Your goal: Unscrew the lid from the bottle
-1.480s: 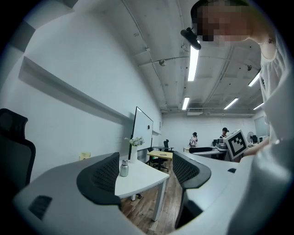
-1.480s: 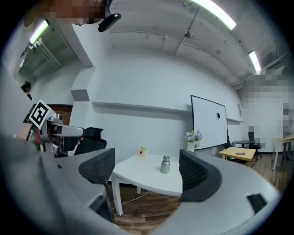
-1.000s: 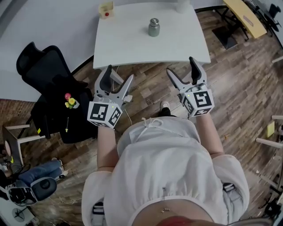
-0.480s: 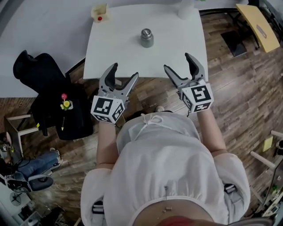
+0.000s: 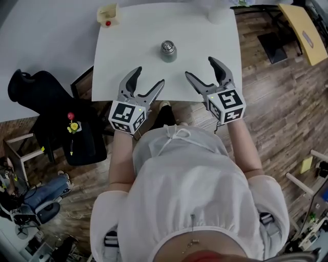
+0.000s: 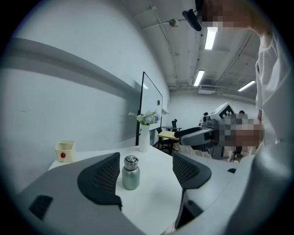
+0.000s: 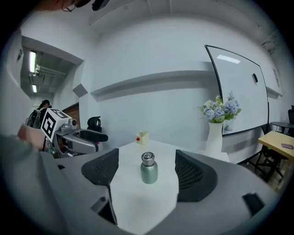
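A small grey-green metal bottle with a silver screw lid stands upright near the middle of the white table. My left gripper hangs open over the table's near edge, short of the bottle and to its left. My right gripper is open at the bottle's right; its jaws have just been closing slightly, with nothing between them. The left gripper view shows the bottle ahead, nearer the left pad. In the right gripper view the bottle stands ahead, centred between the pads.
A small yellow box with a red button sits at the table's far left corner. A white vase with flowers stands at the far right corner. A black office chair stands left of the table on the wooden floor.
Both grippers have moved forward from over the floor to over the table's near edge, closer to the bottle. The bottle has not moved on the table.
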A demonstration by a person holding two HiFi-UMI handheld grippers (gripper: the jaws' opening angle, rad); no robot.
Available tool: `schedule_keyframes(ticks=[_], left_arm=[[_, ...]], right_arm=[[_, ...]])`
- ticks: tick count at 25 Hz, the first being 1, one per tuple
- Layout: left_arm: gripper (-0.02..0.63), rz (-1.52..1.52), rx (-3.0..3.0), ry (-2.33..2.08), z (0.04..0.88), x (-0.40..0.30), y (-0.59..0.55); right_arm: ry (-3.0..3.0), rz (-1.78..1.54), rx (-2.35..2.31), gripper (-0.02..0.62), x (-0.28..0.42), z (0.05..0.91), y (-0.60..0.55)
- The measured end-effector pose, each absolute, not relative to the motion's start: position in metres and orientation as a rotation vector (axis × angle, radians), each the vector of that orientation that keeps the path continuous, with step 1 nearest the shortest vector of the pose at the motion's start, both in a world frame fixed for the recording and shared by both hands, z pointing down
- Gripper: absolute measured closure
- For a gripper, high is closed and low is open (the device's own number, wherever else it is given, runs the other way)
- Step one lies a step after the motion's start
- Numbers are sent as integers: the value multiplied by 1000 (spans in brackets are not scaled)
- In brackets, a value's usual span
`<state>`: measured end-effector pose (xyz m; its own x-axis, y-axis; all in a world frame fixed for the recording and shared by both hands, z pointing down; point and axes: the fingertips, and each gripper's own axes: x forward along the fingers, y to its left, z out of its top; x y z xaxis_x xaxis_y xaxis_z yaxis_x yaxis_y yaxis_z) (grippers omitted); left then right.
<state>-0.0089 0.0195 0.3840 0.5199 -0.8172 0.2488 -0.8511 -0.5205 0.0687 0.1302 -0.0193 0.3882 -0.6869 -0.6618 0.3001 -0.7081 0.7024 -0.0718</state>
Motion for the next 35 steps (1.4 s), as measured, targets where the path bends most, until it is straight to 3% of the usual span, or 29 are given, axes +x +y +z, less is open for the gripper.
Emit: schedule_keyframes(ticks=[13, 21, 33, 35], left_arm=[[247, 404, 2671, -989, 484, -33, -96], [245, 496, 2744, -714, 526, -8, -119], [247, 548, 2833, -588, 548, 18, -138], [256, 547, 2847, -576, 548, 18, -138]], right_arm=[[-2441, 390, 879, 213, 49, 444, -112], [-2281, 399, 701, 219, 24, 471, -129], [-2135, 472, 531, 296, 7, 505, -131], [-2110, 460, 523, 341, 7, 509, -132]])
